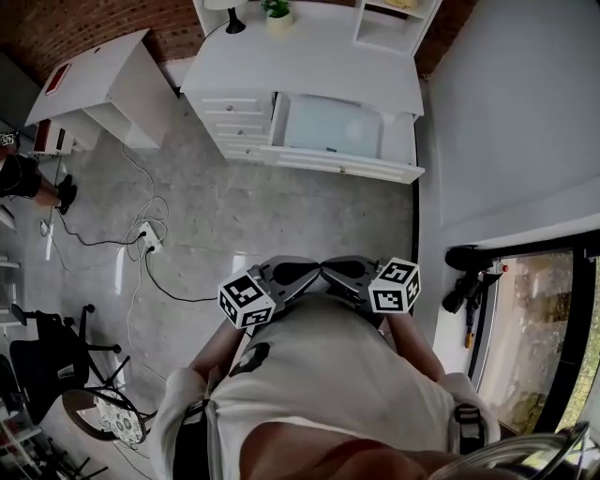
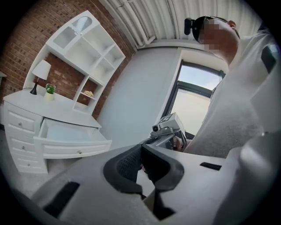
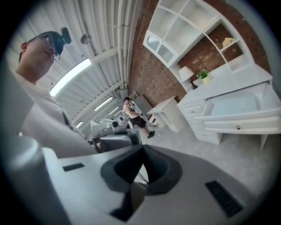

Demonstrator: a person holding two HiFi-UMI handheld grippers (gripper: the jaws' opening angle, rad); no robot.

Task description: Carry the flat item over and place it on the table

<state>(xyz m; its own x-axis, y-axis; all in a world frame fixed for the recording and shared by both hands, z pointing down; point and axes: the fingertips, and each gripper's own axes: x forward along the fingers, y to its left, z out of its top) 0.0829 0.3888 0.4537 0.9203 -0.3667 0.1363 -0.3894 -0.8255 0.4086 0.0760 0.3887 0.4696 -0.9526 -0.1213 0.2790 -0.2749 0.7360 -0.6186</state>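
I'm seeing a mock home room set up in an industrial hall: white hutch desk point(image 1: 319, 58), table lamp point(image 2: 41, 70) and potted plant point(image 2: 50, 89) against a brick wall point(image 1: 56, 28), yet a power strip point(image 1: 150, 242) trails cables over concrete floor point(image 1: 281, 216) beneath a ribbed ceiling point(image 3: 105, 39).

Dim fisheye pictures with dark, bent edges; the window point(image 2: 193, 101) glares white.

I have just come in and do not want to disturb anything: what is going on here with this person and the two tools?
A person stands on a grey floor facing a white desk whose wide drawer is pulled open. They hold the left gripper and the right gripper close together before the chest. Both are shut with nothing visible between the jaws. No flat item shows in any view.
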